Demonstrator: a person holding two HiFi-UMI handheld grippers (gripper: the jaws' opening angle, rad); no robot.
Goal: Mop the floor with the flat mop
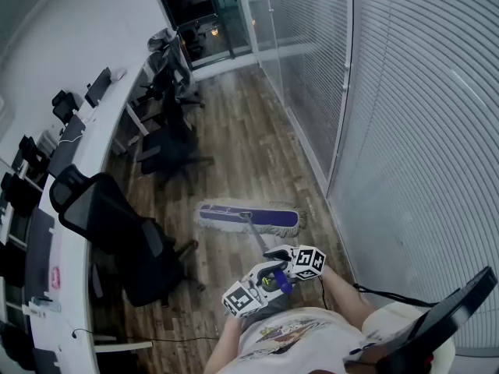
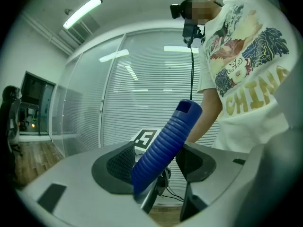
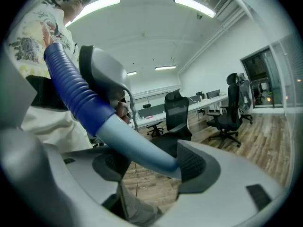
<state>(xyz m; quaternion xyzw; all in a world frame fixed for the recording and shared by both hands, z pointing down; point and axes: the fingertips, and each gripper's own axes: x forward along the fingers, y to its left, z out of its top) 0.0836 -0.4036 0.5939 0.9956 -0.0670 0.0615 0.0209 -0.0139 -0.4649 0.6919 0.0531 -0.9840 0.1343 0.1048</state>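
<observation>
The flat mop head [image 1: 248,218], purple with a pale fringe, lies flat on the wood floor ahead of me. Its pole [image 1: 254,237] runs back to both grippers at my waist. My left gripper [image 1: 261,283] is nearer my body and my right gripper [image 1: 287,259] sits further down the pole. In the left gripper view the ribbed blue grip [image 2: 165,145] stands tilted between the dark pads, with the left gripper [image 2: 156,167] shut on it. In the right gripper view the pale blue pole [image 3: 137,143] crosses the right gripper [image 3: 151,167] obliquely and presses its right pad [image 3: 191,167].
A long white desk [image 1: 82,170] curves along the left with monitors on it. Black office chairs [image 1: 129,236] stand beside it, one close to the mop head's left end. A glass wall with blinds [image 1: 405,131] runs along the right. A black cable [image 1: 382,293] trails at my right.
</observation>
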